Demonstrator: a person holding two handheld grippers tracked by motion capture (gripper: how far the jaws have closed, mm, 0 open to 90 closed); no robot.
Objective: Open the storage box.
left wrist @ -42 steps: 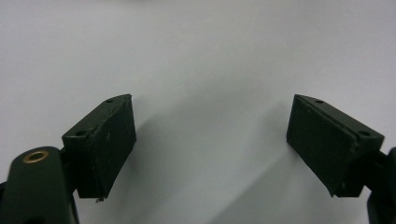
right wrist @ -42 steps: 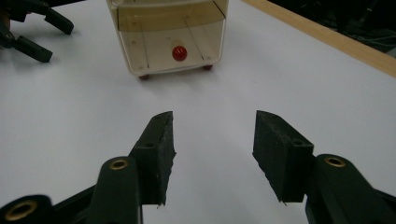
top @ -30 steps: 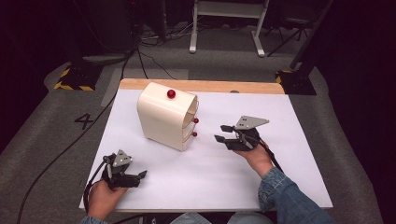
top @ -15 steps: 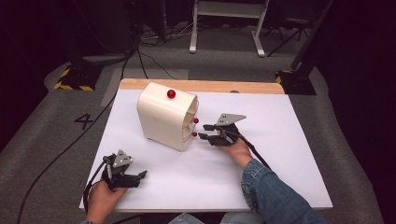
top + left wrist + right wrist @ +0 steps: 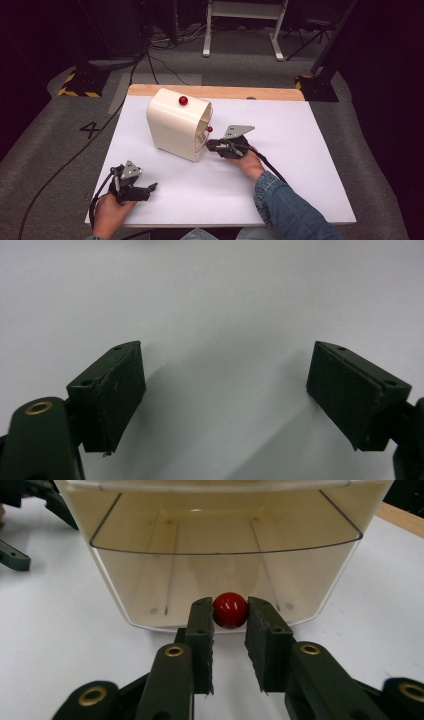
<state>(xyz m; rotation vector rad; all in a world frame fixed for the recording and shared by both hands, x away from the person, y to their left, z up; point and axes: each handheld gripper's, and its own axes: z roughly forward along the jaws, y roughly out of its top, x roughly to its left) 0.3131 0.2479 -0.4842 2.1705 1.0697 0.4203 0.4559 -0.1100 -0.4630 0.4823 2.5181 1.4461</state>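
Right tool (image 5: 229, 617) clamps the red knob (image 5: 230, 610) (cream drawer unit (image 5: 175, 127)); left tool (image 5: 225, 390) gapes.

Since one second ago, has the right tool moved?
Yes. In the high view the right tool has moved left across the white table to the cream drawer box, and it now closes on a red knob.

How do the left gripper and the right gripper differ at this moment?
The left gripper has its jaws wide apart with nothing between them; the right gripper is closed on a red knob. The left one sits near the table's front edge; the right one is at the cream drawer unit. Both are hand-held.
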